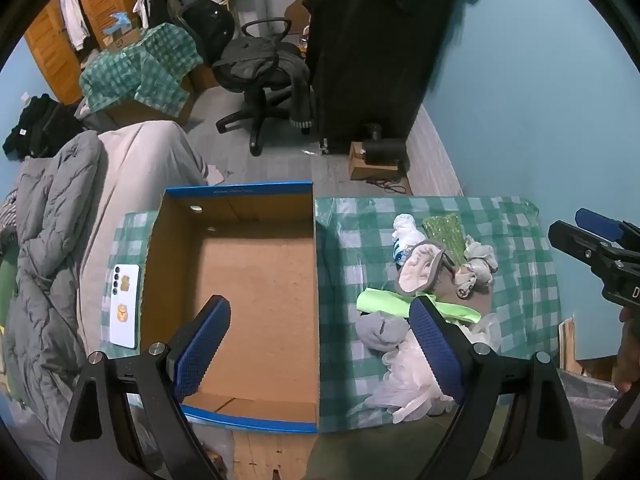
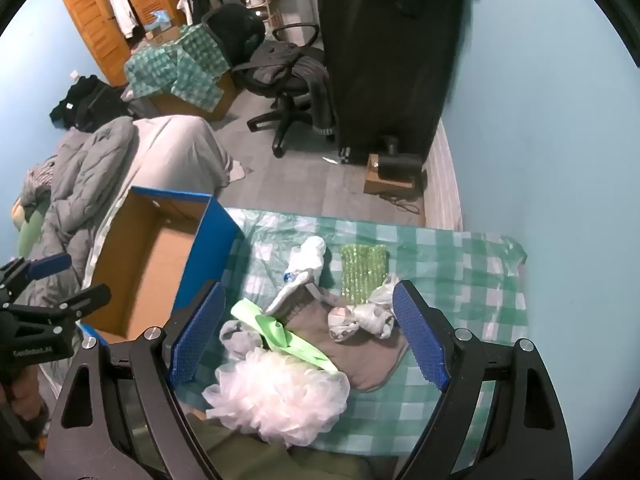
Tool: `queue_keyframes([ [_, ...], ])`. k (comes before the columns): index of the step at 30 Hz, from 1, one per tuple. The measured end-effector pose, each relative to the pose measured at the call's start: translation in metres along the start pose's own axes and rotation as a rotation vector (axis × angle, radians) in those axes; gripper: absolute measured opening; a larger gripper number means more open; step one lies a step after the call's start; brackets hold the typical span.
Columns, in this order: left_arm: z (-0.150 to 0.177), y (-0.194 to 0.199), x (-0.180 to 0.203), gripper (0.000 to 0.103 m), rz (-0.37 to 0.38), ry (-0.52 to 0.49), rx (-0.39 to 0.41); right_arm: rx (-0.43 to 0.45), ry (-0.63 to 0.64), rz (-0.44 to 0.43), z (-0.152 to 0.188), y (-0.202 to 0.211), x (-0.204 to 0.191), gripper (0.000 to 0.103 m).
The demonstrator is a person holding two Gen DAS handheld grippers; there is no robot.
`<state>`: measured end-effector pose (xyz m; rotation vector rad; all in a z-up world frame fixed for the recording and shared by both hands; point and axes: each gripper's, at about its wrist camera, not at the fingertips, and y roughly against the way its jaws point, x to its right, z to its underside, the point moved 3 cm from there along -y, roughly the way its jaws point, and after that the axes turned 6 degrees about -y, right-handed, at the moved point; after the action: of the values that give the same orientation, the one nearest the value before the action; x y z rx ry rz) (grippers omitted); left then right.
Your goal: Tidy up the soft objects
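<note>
An empty cardboard box (image 1: 256,280) (image 2: 156,264) with blue outer walls stands on the green checked cloth (image 2: 460,292). Right of it lies a heap of soft things: a white mesh bath pouf (image 2: 276,392) (image 1: 412,380), a lime green strip (image 2: 280,332) (image 1: 384,300), a grey sock (image 2: 240,338) (image 1: 378,332), a brown-grey slipper (image 2: 372,360) (image 1: 420,268), patterned socks (image 2: 360,318), a white sock (image 2: 310,258) and a green sequin piece (image 2: 362,272) (image 1: 446,232). My left gripper (image 1: 320,316) hangs open above the box's right wall. My right gripper (image 2: 306,304) hangs open above the heap, touching nothing.
A white phone (image 1: 125,306) lies on the cloth left of the box. A bed with a grey quilt (image 1: 48,248) borders the table on the left. An office chair (image 1: 256,76) and a black wardrobe (image 1: 380,48) stand beyond. The blue wall (image 1: 540,100) is at right.
</note>
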<state>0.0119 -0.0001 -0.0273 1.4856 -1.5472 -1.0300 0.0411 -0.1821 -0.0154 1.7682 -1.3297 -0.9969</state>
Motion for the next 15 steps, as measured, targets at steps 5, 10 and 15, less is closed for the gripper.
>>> queue_keyframes([
  [5,-0.007,0.004,0.001,0.092,-0.021,0.0,-0.014,-0.001,-0.002,-0.011,0.0,0.0,0.0,0.085],
  [10,-0.003,0.0,0.007,0.092,-0.006,0.01,0.002,-0.006,-0.006,-0.011,0.0,-0.001,0.001,0.085],
  [15,0.003,0.002,0.001,0.092,0.0,0.012,0.02,-0.004,-0.003,-0.004,-0.002,-0.001,0.003,0.085],
])
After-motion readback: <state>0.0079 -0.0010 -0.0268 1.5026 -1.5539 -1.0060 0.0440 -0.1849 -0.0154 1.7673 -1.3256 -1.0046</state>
